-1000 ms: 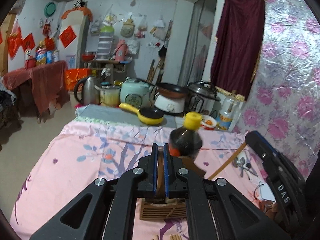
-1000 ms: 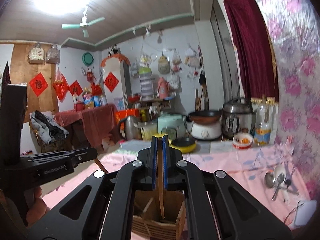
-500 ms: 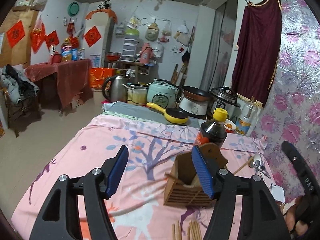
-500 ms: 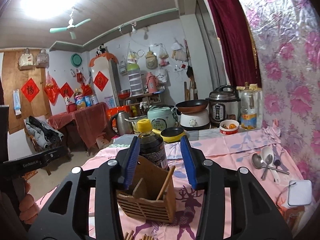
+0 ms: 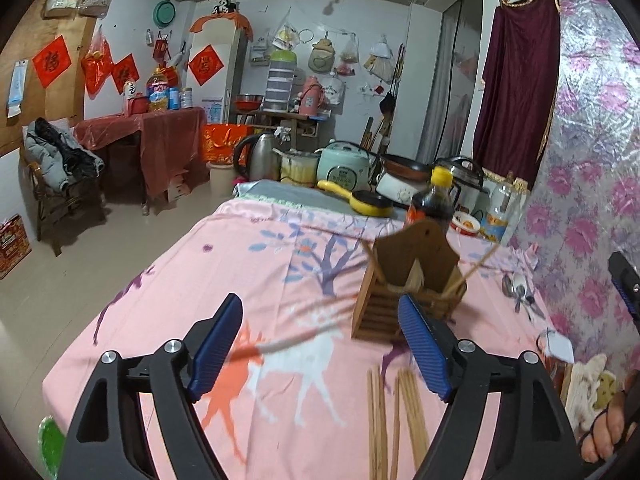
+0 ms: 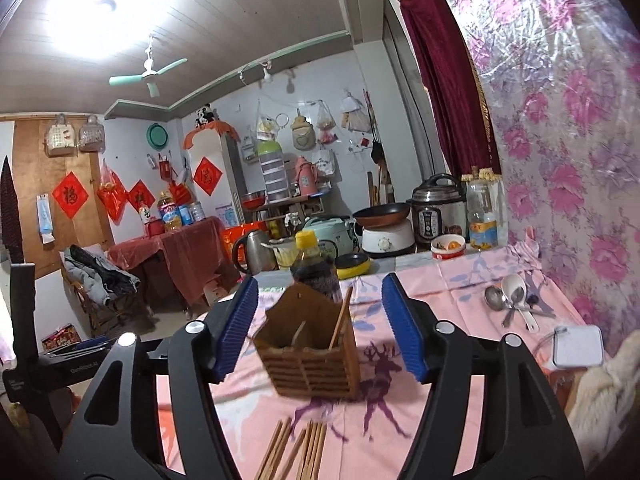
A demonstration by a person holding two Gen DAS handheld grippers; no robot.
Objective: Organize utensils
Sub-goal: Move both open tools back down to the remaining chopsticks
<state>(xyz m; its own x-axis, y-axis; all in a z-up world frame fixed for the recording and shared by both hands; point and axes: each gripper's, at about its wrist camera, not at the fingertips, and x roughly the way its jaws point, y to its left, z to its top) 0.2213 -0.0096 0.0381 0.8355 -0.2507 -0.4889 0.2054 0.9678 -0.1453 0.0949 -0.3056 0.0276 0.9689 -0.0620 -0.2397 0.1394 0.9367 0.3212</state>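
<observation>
Along the near edge of the tabletop [image 6: 460, 292], the loose chopsticks [image 6: 298, 450] lie in a rough bundle just below both of your tools, long axes running away from you toward the wooden holder [image 6: 310, 350]. That holder stands straight ahead, a little farther in, with a couple of chopsticks already leaning in it. Your right hand-held gripper [image 6: 322, 326] is spread wide and empty, and it frames the holder squarely, so the bundle sits almost directly under it. Your left hand-held gripper [image 5: 322, 350] is also wide and empty; for it the bundle [image 5: 394, 420] lies low and toward its right finger. I judge the right one the nearer and better lined up. Close across the sticks, not along them. The spoons [image 6: 512, 300] sit well apart near the right edge, and the sauce bottle [image 6: 314, 266] stands close behind the holder; the left half of the tabletop is open room
</observation>
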